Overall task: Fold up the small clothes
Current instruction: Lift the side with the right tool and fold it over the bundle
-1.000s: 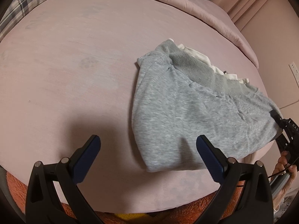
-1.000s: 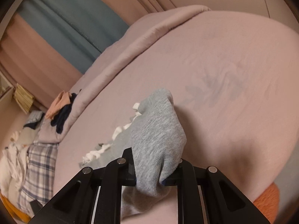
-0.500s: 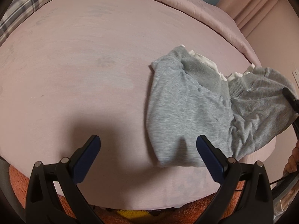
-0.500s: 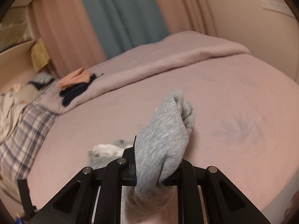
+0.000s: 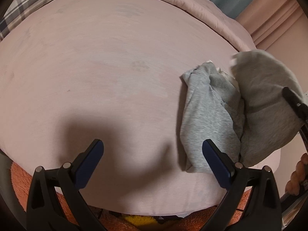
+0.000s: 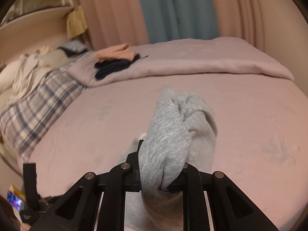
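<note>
Left claw (image 5: pixel 152 161) nearest, jaws wide apart, nothing in them, hovering over bare bed (image 5: pixel 107 61) just left of the garment (image 5: pixel 207 119). Its right finger overlaps the garment's near corner in view; contact can't be told.

Right claw (image 6: pixel 159 181) clamped on a bunched edge of the grey garment (image 6: pixel 169 134), that part lifted off the bed (image 6: pixel 250 119) and hanging over the flat half. In the left view the raised flap sits at the right, the rest flat on the sheet near the bed's right edge, a white layer peeking out between.

Progress guess: mid-fold, one half apparently being carried over the other; flap not laid down or smoothed. Left to do: lay it, flatten, maybe another fold, stack.

Room: big open stretch of sheet to the left and beyond the garment. Tight on the right, where the garment lies close to the mattress edge, with orange rug (image 5: pixel 19 182) below the near edge.

Farther back: folded comforter (image 6: pixel 192 61) with dark and peach clothes (image 6: pixel 113 61) on it, plaid bedding (image 6: pixel 38 105) left, curtains (image 6: pixel 173 9) behind.
</note>
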{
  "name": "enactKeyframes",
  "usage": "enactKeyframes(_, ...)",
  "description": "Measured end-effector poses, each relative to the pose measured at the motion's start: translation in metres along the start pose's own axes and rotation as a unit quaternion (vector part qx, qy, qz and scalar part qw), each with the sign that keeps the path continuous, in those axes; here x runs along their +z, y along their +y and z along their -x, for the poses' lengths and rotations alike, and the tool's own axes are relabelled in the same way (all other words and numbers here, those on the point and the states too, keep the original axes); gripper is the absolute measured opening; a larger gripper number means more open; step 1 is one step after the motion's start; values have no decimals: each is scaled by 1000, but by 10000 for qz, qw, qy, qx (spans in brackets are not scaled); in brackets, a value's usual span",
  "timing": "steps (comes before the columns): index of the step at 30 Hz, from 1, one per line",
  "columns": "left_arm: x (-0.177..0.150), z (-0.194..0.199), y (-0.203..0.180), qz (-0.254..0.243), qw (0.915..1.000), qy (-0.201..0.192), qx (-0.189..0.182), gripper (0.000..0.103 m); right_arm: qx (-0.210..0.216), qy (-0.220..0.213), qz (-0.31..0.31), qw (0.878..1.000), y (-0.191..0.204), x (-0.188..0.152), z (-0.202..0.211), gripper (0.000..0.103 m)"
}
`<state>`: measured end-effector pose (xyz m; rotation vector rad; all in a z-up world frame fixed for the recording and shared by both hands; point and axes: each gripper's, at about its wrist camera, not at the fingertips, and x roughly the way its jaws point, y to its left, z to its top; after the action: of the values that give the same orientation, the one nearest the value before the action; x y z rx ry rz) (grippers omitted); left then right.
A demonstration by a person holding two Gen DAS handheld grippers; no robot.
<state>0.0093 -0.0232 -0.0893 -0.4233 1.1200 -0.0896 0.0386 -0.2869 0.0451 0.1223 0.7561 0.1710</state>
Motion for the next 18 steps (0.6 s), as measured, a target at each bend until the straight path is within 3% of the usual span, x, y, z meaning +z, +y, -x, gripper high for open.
enactKeyframes(6,0,3,13,125,9999,-24,58,102,174,394,483,9979,33,-13,-25,18)
enactKeyframes(18,-2,2,27,277,9996,66,70,102,351,1385,711,9872,51,-49,-69,18)
